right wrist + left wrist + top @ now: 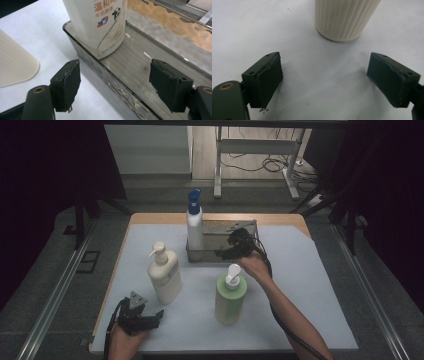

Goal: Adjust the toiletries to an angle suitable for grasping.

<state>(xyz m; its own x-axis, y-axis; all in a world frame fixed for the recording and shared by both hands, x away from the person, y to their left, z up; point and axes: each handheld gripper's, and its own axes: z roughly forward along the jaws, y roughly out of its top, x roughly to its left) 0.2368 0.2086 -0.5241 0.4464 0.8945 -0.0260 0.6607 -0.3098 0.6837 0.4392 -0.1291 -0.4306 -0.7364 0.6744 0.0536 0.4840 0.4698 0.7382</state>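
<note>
The white bottle (194,227) stands upright at the left end of the metal tray (247,227) by the table's far edge. Right gripper (223,253) fingers gape, empty, just beside it; left gripper (159,316) fingers wide, empty.

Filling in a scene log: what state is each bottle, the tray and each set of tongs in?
White bottle with blue pump: upright in the tray's left end.
Metal tray: on the table, otherwise bare.
Cream pump bottle: upright on the table.
Green pump bottle: upright on the table.
Left tongs: open, empty.
Right tongs: open, empty, at the tray.
</note>
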